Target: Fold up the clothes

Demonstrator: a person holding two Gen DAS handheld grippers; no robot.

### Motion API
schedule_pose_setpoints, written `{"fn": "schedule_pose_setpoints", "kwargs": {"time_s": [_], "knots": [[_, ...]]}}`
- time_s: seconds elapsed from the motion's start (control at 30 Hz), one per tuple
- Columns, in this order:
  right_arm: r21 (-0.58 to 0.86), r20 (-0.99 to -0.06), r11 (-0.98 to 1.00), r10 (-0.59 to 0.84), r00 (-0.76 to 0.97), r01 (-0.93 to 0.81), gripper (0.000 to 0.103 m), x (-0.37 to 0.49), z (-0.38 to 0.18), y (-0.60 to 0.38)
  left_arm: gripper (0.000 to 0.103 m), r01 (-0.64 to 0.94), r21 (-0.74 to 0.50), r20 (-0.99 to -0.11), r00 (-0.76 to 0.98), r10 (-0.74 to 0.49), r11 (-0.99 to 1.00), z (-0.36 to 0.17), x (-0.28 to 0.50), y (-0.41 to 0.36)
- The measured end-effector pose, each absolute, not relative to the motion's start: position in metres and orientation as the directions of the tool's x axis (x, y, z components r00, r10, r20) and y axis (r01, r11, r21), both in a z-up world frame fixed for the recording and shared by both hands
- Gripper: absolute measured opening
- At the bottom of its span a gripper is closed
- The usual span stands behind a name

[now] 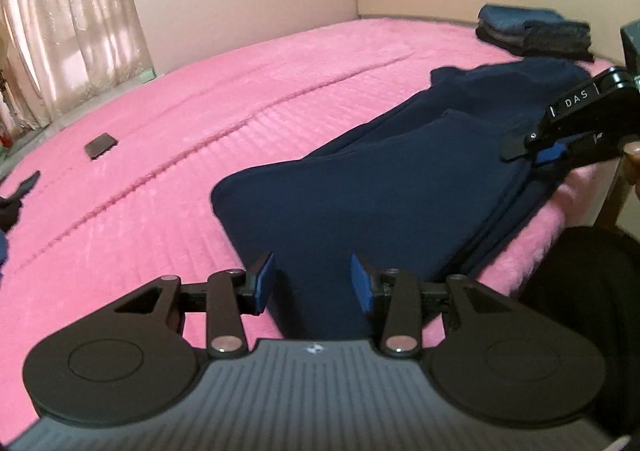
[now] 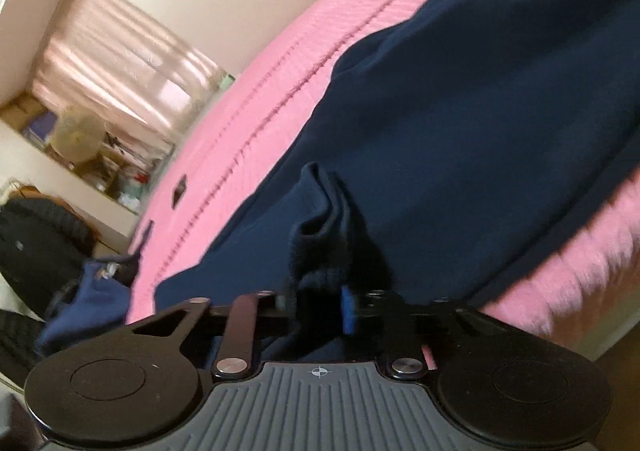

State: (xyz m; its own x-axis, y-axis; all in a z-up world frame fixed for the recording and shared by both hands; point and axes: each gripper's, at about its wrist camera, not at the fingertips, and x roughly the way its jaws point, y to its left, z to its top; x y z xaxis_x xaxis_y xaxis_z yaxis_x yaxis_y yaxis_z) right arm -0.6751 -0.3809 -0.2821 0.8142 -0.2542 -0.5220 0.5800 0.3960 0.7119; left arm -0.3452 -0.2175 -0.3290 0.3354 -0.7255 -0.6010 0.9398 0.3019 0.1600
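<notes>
The left gripper (image 1: 312,283) is held tilted downward, its blue pads (image 1: 265,283) set apart. The right gripper (image 2: 320,303) is rolled sideways, its jaws pinched on navy cloth (image 2: 440,139).

Two hand-held black grippers: the left gripper (image 1: 312,283) carries blue pads (image 1: 265,277) on its fingers, black link arms fastened with silver round pins (image 1: 226,343), two round black discs (image 1: 105,361) and a grey ribbed body (image 1: 312,391) with a small crosshair mark. The right gripper (image 2: 316,303) matches it, and white letters "DAS" (image 1: 576,99) mark its side.
</notes>
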Motion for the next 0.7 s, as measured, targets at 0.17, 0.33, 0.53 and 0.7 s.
{"fn": "schedule_pose_setpoints", "kwargs": {"time_s": [0.17, 0.33, 0.53, 0.7], "knots": [[0.696, -0.551, 0.387, -0.253, 0.795, 0.605, 0.015, -0.698, -0.293, -0.375, 0.036, 0.953, 0.148, -0.595, 0.299, -0.746, 0.265, -0.325, -0.347, -0.213], [0.640, -0.538, 0.436, -0.334, 0.774, 0.632, 0.049, -0.706, -0.276, -0.380, 0.037, 0.954, 0.152, -0.608, 0.297, -0.736, 0.259, -0.326, -0.343, -0.222], [0.541, -0.487, 0.527, -0.440, 0.755, 0.655, 0.050, -0.731, -0.249, -0.382, 0.036, 0.945, 0.146, -0.597, 0.320, -0.736, 0.292, -0.319, -0.330, -0.242], [0.546, -0.489, 0.646, -0.272, 0.829, 0.534, 0.050, -0.712, -0.264, -0.374, 0.037, 0.949, 0.118, -0.627, 0.299, -0.719, 0.292, -0.331, -0.313, -0.262]]}}
